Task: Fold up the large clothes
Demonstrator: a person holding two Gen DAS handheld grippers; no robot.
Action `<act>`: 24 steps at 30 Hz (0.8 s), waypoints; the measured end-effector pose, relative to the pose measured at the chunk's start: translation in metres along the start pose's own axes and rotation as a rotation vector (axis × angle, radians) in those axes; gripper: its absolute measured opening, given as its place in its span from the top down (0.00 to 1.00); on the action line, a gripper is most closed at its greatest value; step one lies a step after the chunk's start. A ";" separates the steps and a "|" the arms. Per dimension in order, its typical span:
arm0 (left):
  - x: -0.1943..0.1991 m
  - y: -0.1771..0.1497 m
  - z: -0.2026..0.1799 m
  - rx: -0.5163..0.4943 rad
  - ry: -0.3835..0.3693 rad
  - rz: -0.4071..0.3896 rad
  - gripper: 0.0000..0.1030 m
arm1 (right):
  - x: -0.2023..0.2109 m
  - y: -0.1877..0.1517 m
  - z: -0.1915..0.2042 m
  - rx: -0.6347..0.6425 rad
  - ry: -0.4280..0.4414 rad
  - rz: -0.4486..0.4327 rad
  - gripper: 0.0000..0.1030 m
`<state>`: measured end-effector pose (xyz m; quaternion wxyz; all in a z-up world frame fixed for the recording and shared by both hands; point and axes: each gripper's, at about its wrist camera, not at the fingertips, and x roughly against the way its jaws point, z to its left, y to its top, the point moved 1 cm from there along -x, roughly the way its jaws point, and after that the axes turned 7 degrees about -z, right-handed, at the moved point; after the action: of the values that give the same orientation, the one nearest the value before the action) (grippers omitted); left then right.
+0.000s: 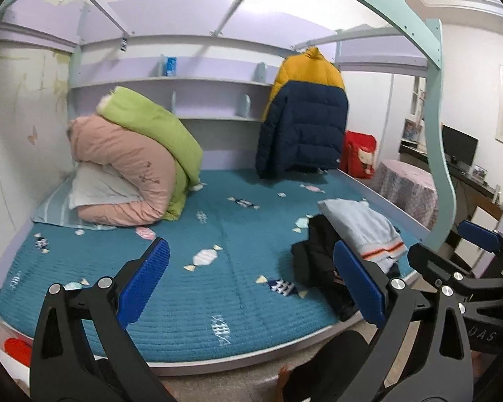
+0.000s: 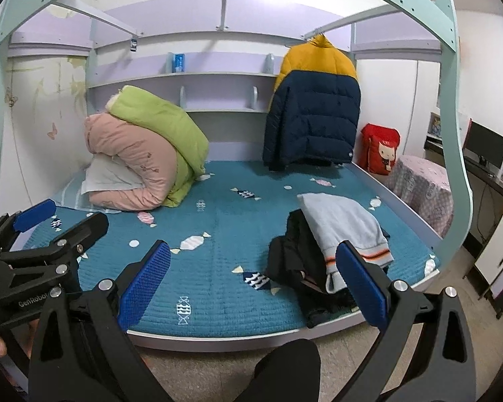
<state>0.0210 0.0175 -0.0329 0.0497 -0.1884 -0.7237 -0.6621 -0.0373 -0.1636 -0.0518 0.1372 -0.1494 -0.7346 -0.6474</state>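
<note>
Bed (image 1: 191,301) ahead, both tools spread wide.

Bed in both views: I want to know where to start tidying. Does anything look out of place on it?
Yes. A light blue sweatshirt with an orange-striped hem lies crumpled over a rumpled black garment at the teal quilted mattress's near right corner, the black one spilling over the edge.

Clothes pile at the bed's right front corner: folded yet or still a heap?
Still a heap. The light blue garment lies crumpled over the black garment, which spills over the bed edge. Neither gripper touches them.
</note>
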 end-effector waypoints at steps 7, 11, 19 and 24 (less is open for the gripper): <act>0.011 0.008 0.001 -0.021 0.060 -0.045 0.05 | 0.004 0.005 0.005 0.003 0.012 -0.041 0.07; 0.015 0.013 -0.002 -0.028 0.074 -0.076 0.05 | 0.009 0.011 0.005 0.005 0.003 -0.062 0.07; 0.019 0.027 -0.008 -0.042 0.053 -0.122 0.05 | 0.019 0.022 0.000 0.004 -0.026 -0.114 0.07; 0.021 0.035 -0.015 -0.058 0.049 -0.151 0.05 | 0.024 0.026 -0.004 0.002 -0.049 -0.136 0.07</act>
<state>0.0113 0.0089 0.0087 0.0116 -0.1183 -0.7149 -0.6891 -0.0490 -0.1639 -0.0185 0.0749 -0.1149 -0.7468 -0.6508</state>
